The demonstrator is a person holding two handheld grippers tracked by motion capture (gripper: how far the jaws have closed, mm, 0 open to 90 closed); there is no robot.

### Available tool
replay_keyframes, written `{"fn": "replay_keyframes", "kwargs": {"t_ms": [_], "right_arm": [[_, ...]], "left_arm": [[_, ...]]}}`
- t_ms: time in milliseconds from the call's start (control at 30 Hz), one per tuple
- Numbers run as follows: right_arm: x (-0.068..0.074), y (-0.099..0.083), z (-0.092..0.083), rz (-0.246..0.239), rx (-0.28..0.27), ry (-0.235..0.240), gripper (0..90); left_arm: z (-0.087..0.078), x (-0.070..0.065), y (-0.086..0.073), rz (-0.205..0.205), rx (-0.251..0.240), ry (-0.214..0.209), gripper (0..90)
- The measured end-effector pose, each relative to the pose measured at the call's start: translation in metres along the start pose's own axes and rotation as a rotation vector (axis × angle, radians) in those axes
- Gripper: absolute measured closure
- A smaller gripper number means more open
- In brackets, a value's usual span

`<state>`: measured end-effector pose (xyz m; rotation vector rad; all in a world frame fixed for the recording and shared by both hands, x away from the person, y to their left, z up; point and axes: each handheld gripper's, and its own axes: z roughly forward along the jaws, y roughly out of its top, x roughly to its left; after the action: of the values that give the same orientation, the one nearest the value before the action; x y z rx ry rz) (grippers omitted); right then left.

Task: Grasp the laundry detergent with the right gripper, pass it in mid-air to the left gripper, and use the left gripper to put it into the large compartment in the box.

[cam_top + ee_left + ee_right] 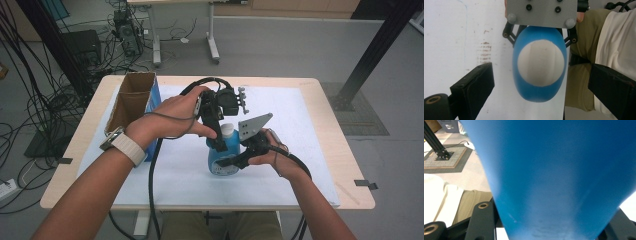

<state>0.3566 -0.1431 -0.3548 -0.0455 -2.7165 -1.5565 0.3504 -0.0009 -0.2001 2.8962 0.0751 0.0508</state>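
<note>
Blue plastic bottle with white round cap (223, 155) upright at mid-table on the white sheet (310, 165); right gripper (239, 161) clamped on its body; left gripper (539, 82) spread wide above the cap, touching nothing. Judgement: lower squarely over cap before closing. Open brown cardboard box (131, 100) well left; right side free.
</note>
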Motion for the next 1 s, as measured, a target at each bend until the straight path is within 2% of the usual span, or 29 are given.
{"fn": "replay_keyframes", "kwargs": {"t_ms": [367, 467, 700, 1000], "right_arm": [[-0.001, 0.0, -0.002, 0.001, -0.006, 0.005, 43.1], [-0.001, 0.0, -0.003, 0.004, -0.008, 0.004, 43.1], [-0.001, -0.001, -0.004, 0.009, -0.004, 0.002, 43.1], [-0.001, -0.002, -0.003, 0.013, 0.0, 0.005, 43.1]], "left_arm": [[0.007, 0.001, 0.005, 0.003, -0.001, -0.013, 7.5], [0.01, 0.001, 0.006, 0.005, 0.01, -0.003, 7.5], [0.012, 0.002, 0.007, 0.009, 0.026, -0.013, 8.1], [0.014, 0.002, 0.009, 0.016, 0.028, -0.006, 8.3]]}}
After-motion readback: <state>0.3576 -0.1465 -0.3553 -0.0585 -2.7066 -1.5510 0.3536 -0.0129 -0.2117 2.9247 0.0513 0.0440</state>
